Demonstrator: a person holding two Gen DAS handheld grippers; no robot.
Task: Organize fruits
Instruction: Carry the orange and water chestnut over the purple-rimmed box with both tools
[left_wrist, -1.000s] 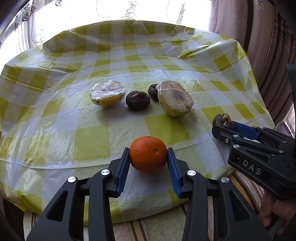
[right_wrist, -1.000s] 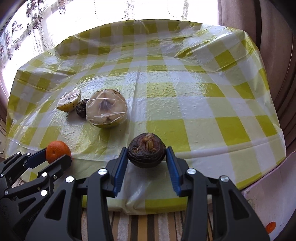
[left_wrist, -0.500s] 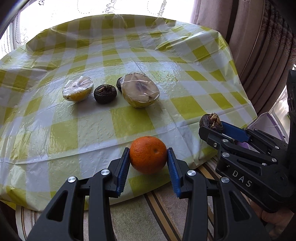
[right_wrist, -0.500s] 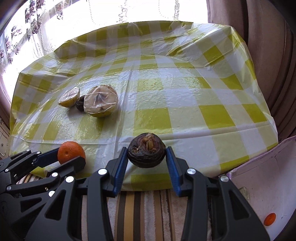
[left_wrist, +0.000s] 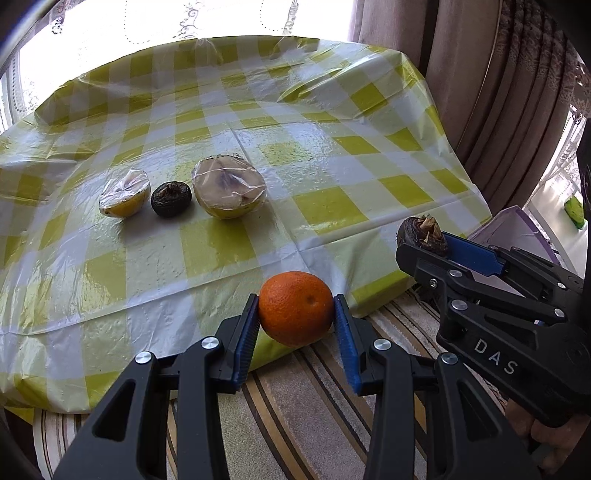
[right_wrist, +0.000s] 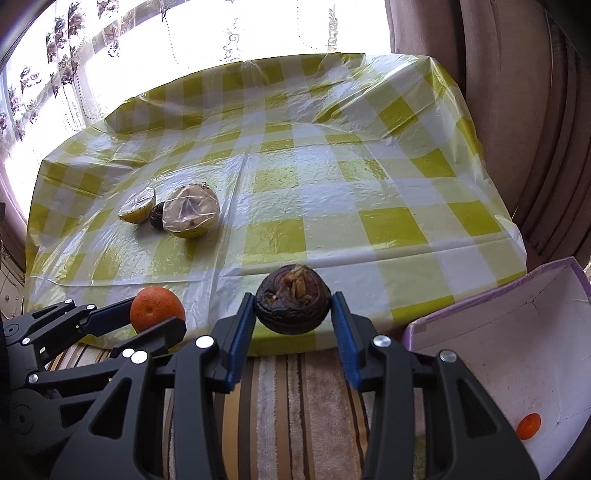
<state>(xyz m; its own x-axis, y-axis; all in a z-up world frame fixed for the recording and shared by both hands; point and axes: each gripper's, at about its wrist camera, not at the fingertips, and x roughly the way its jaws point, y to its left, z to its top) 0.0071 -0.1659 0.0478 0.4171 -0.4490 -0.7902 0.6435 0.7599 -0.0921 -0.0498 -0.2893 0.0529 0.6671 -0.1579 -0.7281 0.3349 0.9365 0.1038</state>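
My left gripper (left_wrist: 295, 325) is shut on an orange (left_wrist: 295, 308), held in the air past the near edge of the table (left_wrist: 332, 122). My right gripper (right_wrist: 293, 314) is shut on a dark brown wrinkled fruit (right_wrist: 293, 304), also off the table's near edge. In the left wrist view the right gripper (left_wrist: 428, 243) shows at the right with the dark fruit (left_wrist: 421, 230) in it. On the yellow checked cloth lie a wrapped lemon half (left_wrist: 125, 192), another dark fruit (left_wrist: 171, 198) and a larger wrapped fruit half (left_wrist: 229, 192).
An open white box with a lilac rim (right_wrist: 517, 350) stands on the floor at the right, a small orange fruit (right_wrist: 528, 425) inside it. A striped rug (right_wrist: 295, 406) lies below both grippers. Brown curtains (left_wrist: 498, 92) hang right of the table.
Both grippers have drawn back from the table toward the right with their fruits; the table edge now lies behind them and the box has come into the right wrist view.
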